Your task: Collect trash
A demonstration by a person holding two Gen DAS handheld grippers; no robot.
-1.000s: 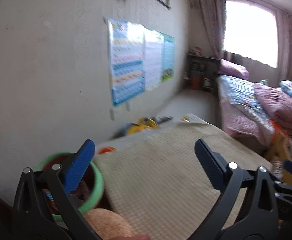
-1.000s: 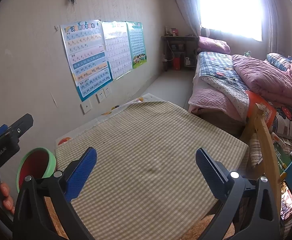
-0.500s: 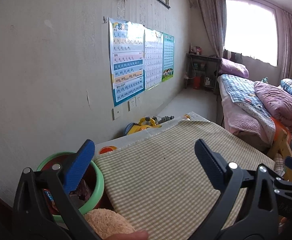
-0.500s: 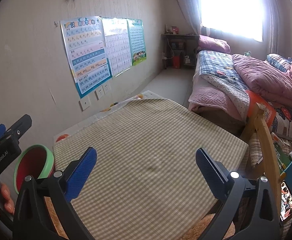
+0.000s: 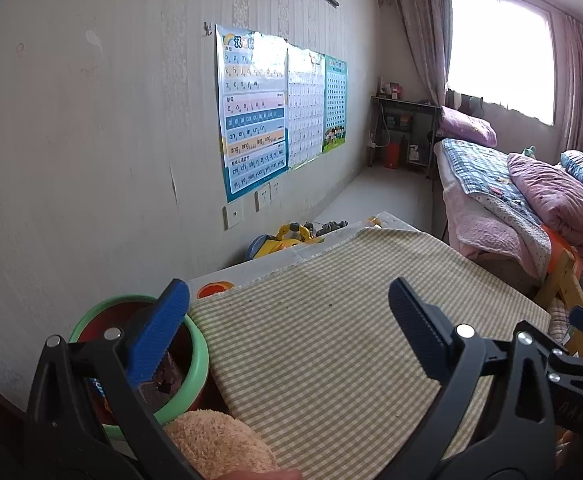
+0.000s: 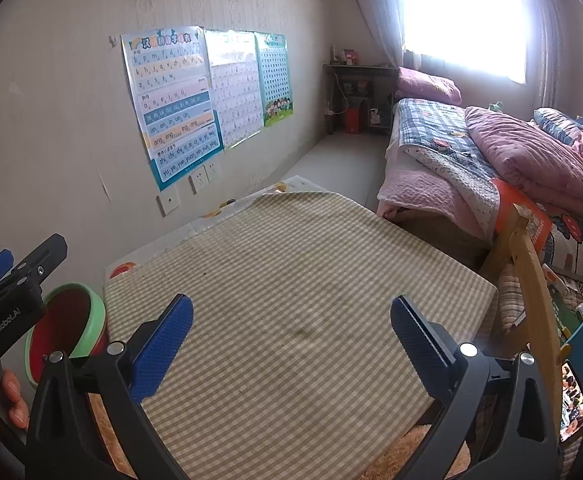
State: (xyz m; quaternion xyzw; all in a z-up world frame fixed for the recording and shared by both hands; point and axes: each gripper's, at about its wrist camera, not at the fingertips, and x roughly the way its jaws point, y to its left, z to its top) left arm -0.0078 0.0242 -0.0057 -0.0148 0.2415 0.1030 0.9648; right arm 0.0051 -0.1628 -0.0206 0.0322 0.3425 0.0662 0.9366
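Below, round green bin (image 5: 195, 364), checkered cloth (image 5: 331, 344)

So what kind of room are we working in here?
Most likely a home bedroom, probably shared with a child: a bed piled with quilts under the window, learning charts taped to the wall, and toys on the floor beside the checked table.

**Checks, Greens and Blues Around the Tabletop**

The tablecloth (image 6: 291, 300) was checked in beige and pale cream. Beside its left edge stood a bin (image 5: 187, 368) with a mint-green rim and red inside. Above the cloth, both grippers showed black frames with blue pads (image 6: 163, 344). Behind the cloth, a wall chart (image 6: 171, 108) carried blue, pink and orange bands. To the cloth's right lay a pink quilt (image 6: 531, 160) and a blue plaid blanket (image 6: 431, 120).
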